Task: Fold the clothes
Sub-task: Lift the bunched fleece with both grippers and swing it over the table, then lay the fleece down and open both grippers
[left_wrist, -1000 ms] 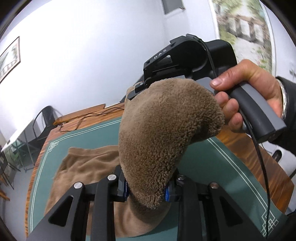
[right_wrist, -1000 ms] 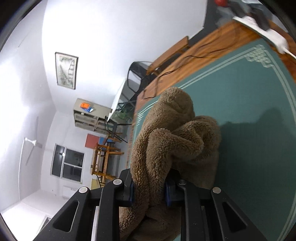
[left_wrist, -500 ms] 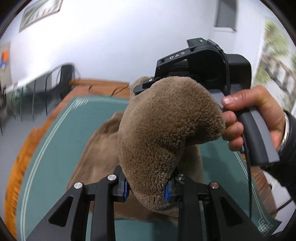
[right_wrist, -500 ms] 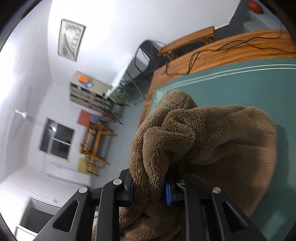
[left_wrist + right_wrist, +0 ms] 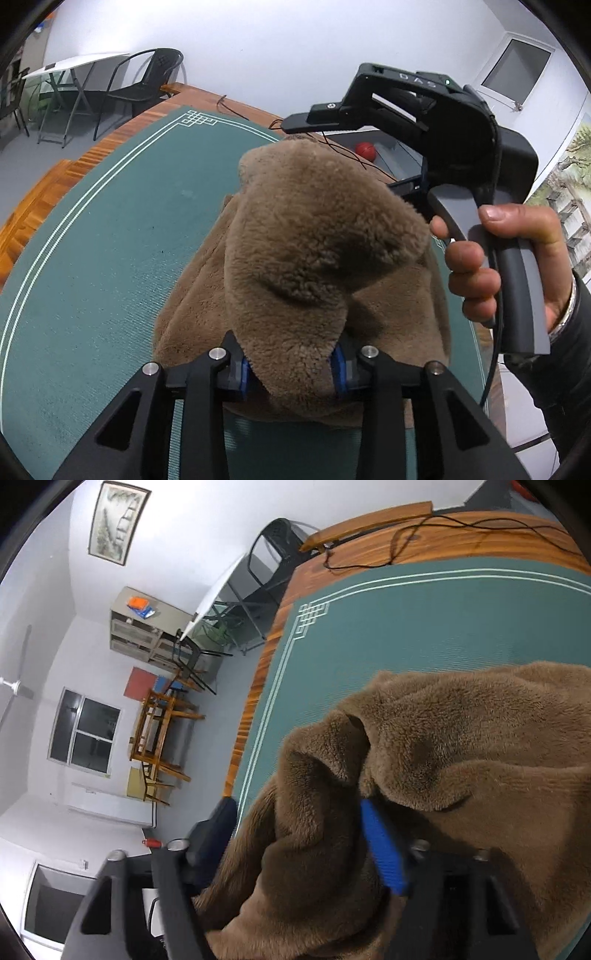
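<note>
A brown fleece garment [image 5: 314, 266] lies bunched on the green mat [image 5: 103, 240]. One thick fold rises into my left gripper [image 5: 291, 369], which is shut on it between its blue pads. In the right wrist view the same fleece [image 5: 461, 738] spreads over the mat [image 5: 424, 627]. My right gripper [image 5: 295, 849] stands open, its fingers wide apart, with a loose fold still draped between them and one blue pad [image 5: 384, 849] bare. The right gripper's black housing [image 5: 443, 110] shows just behind the fleece, held by a hand [image 5: 480, 266]. Its fingertips are hidden there.
The mat covers a wooden table [image 5: 255, 686] whose edge runs close on the left. A black cable [image 5: 406, 550] trails over the far wood. A chair [image 5: 147, 81] and small table stand beyond, and a red ball [image 5: 365, 149] lies on the floor.
My right gripper's jaws have spread open and no longer pinch the fleece. The garment has sunk flatter onto the mat. My left gripper keeps its hold while both views swing.
</note>
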`<state>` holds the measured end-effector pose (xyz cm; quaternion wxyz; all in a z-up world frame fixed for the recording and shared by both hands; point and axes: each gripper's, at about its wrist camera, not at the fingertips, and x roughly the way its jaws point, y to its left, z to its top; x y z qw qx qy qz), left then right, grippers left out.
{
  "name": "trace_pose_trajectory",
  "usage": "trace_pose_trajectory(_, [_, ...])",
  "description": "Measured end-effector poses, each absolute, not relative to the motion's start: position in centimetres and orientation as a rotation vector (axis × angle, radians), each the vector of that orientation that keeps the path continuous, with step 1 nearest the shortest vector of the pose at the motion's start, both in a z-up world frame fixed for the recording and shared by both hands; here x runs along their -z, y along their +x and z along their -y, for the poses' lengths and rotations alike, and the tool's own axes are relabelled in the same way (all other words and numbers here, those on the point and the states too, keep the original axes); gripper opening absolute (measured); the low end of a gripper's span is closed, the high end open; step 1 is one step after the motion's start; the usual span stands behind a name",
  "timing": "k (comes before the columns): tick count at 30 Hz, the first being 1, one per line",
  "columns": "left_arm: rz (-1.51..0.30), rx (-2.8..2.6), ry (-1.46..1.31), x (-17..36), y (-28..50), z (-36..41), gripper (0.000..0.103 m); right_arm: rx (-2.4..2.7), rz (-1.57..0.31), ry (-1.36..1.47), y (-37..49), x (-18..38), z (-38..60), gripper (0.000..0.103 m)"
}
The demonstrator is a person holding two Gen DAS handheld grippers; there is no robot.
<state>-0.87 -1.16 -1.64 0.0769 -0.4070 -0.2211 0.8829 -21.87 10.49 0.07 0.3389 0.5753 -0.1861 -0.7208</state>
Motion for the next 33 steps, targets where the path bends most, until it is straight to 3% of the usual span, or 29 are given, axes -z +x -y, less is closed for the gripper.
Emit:
trace_pose_trajectory(2, [0.665,-2.648,-1.228,1.9,-0.9,1.6,0.043,1.869,0.447,1.486,-21.8,-0.2,-9.9,0.073])
trace_pose_trajectory(6, [0.676,-2.657,-1.245,2.2,-0.7,2.6,0.059,1.898,0.418,1.407,-21.0,-1.7,-10.2,0.073])
trace_pose_trajectory(10, [0.729,-2.694,-1.274,1.3,1.1,4.1,0.067,1.996,0.415,1.281,-19.5,-4.6,-13.0,0.073])
trace_pose_trajectory(15, [0.627,-2.728,-1.271,0.8,-0.5,5.0,0.067,2.209,0.257,1.216,-15.8,-6.4,-17.3,0.073])
trace_pose_trajectory(25, [0.437,-2.802,-1.122,-3.9,-2.7,4.6,0.067,2.412,-0.114,1.148,-8.5,-4.6,-19.1,0.073])
trace_pose_trajectory(33, [0.211,-2.724,-1.122,-3.8,-6.7,1.0,0.067,2.423,-0.249,1.087,-5.0,-3.4,-18.0,0.073])
